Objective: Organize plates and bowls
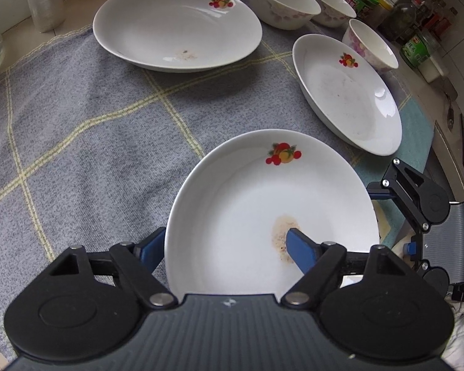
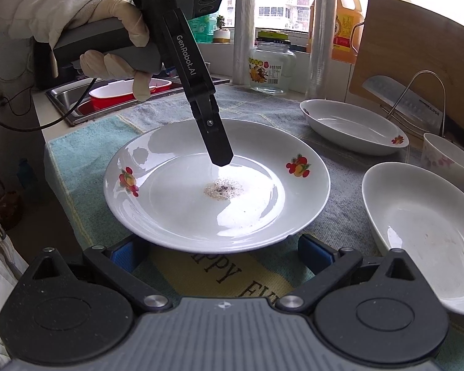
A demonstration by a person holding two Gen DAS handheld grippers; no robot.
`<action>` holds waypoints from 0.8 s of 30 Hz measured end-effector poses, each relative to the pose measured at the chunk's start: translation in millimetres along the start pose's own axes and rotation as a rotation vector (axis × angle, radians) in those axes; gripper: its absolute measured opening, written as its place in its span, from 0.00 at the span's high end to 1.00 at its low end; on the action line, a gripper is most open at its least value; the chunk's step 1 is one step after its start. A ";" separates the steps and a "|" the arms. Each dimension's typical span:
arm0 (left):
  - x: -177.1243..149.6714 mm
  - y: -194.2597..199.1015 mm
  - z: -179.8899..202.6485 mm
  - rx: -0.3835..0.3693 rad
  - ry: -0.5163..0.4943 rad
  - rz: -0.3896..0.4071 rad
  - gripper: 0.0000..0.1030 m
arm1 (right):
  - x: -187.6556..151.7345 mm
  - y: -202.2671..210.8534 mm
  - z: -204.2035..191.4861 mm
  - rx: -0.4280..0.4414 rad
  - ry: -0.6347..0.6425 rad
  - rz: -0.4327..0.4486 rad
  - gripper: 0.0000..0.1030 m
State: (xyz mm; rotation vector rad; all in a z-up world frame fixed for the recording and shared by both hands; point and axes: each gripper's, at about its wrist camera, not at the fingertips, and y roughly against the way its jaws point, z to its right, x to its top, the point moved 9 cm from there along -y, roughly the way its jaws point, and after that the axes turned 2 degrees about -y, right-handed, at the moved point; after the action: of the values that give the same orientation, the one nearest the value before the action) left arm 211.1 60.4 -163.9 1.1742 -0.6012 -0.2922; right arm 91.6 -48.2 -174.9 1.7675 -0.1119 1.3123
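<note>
Left wrist view shows a white plate (image 1: 272, 216) with a fruit print and a brownish stain, low in the frame on a grey checked cloth (image 1: 92, 130). Its near edge is hidden behind the left tool (image 1: 225, 249), whose fingers straddle the rim; whether they pinch it is unclear. The right tool (image 2: 222, 253) stands wide at the plate's (image 2: 216, 185) near edge.

I noted a home kitchen: steel sink (image 2: 77, 105) beside the cloth-covered tabletop (image 2: 263, 108), cleaver (image 2: 402, 99) racked against a cutting board (image 2: 417, 46), oil jug (image 2: 345, 18), condiment jars (image 1: 355, 0) along the tiled wall.
</note>
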 end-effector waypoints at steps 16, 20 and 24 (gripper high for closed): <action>-0.1 4.3 -0.6 -0.041 -0.011 -0.013 0.21 | 2.2 -6.1 -4.3 0.018 0.025 -0.023 0.00; 0.9 4.7 -1.4 -0.031 -0.012 -0.015 0.24 | 2.6 -7.4 -4.2 0.011 0.022 -0.034 0.00; -0.1 5.6 -3.5 -0.028 -0.009 -0.013 0.26 | 3.7 -7.6 -5.3 0.005 0.018 -0.040 0.00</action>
State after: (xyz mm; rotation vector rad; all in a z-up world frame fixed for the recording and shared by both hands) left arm 212.5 65.2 -159.6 1.1506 -0.5959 -0.3165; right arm 93.5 -38.4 -176.3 1.7535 -0.0625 1.3004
